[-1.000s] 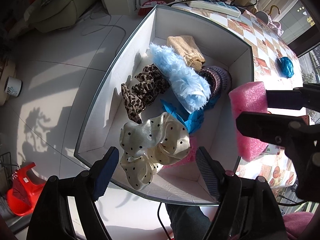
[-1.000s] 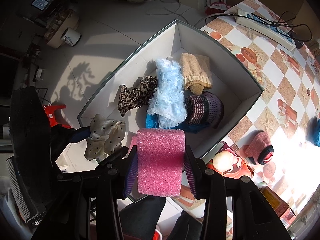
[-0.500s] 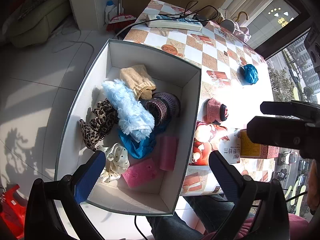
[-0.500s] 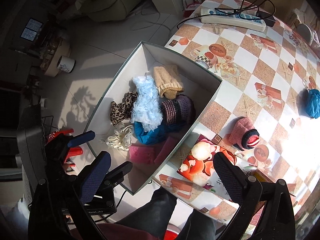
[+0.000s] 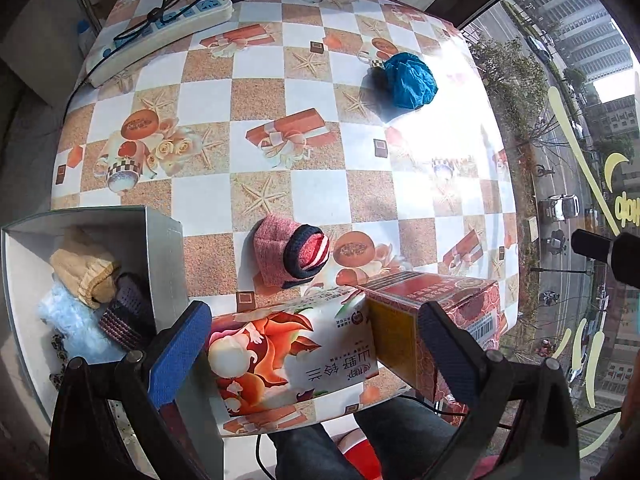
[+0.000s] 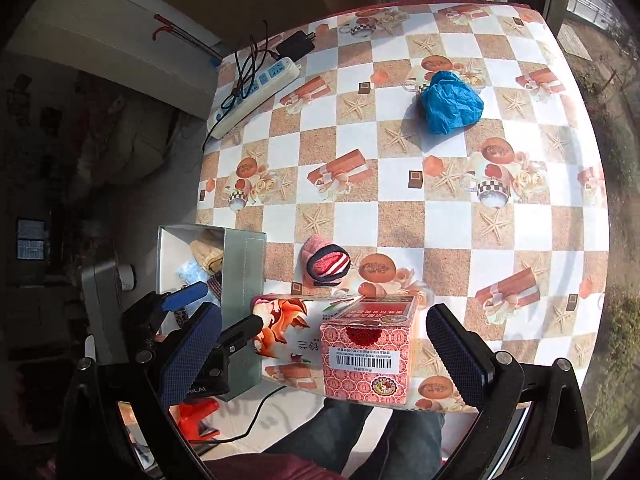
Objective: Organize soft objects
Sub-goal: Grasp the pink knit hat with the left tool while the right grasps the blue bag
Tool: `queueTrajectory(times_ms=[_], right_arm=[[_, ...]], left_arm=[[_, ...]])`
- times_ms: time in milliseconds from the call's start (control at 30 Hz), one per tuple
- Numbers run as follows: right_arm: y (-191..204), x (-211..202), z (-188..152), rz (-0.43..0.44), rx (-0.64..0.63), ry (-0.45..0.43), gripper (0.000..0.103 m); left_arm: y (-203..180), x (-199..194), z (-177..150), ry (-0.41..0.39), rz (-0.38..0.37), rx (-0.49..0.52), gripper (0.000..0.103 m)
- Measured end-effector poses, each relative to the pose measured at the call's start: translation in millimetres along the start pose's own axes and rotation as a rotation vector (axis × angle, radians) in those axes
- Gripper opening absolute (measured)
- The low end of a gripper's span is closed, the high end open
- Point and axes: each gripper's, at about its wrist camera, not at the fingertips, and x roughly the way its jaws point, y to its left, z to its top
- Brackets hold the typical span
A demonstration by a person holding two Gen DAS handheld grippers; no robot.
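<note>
Both grippers have swung away from the white cardboard box (image 5: 160, 248) since a second ago and now hang over the checked tablecloth (image 5: 320, 200); the pink foam roll the right one carried lies in that box in the half-second-old view, though it is hidden now. At the left edge the box holds a tan knitted pouch (image 5: 82, 268), a pale blue fluffy piece (image 5: 72, 320) and a purple striped knit roll (image 5: 124, 312). The left gripper (image 5: 316, 340) has just spread its jaws wide and holds nothing; a flower-printed tissue pack (image 5: 296, 352) lies below them. Just beyond sits a pink knitted sock roll with a dark cuff (image 5: 290, 256), still on the table. The right gripper (image 6: 324, 344) has likewise just released, its jaws wide above a red patterned carton (image 6: 368, 352). Far to the right rests a crumpled blue cloth (image 6: 450, 102), well apart from the box.
</note>
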Motion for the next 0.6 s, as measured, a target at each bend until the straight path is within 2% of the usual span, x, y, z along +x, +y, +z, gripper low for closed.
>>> queueTrajectory(times_ms=[100,267,400,500,600], right_arm=[[-35.0,4.4,-0.3,-0.017,0.070,0.009,0.103],[-77.9,21.3,2.7,-0.026,0.123,0.050,0.103],[-95.7,37.4,10.8,-0.049,0.120,0.081,0.103],[-102.5,47.2,20.7,-0.059,0.104,0.098,0.103],[-105.8,57.7,37.9,-0.083,0.074,0.102,0.103]], left_arm=[[-4.3,41.6,23.4,0.102,0.007,-0.028,0.103],[-1.1,92.2,44.8,0.216,0.066,-0.062,0.103],[5.2,122.0,50.1,0.294,0.114,-0.102,0.103],[9.9,136.0,52.9,0.337,0.101,-0.146,0.103],[13.1,149.0,52.7,0.396,0.105,-0.184,0.097]])
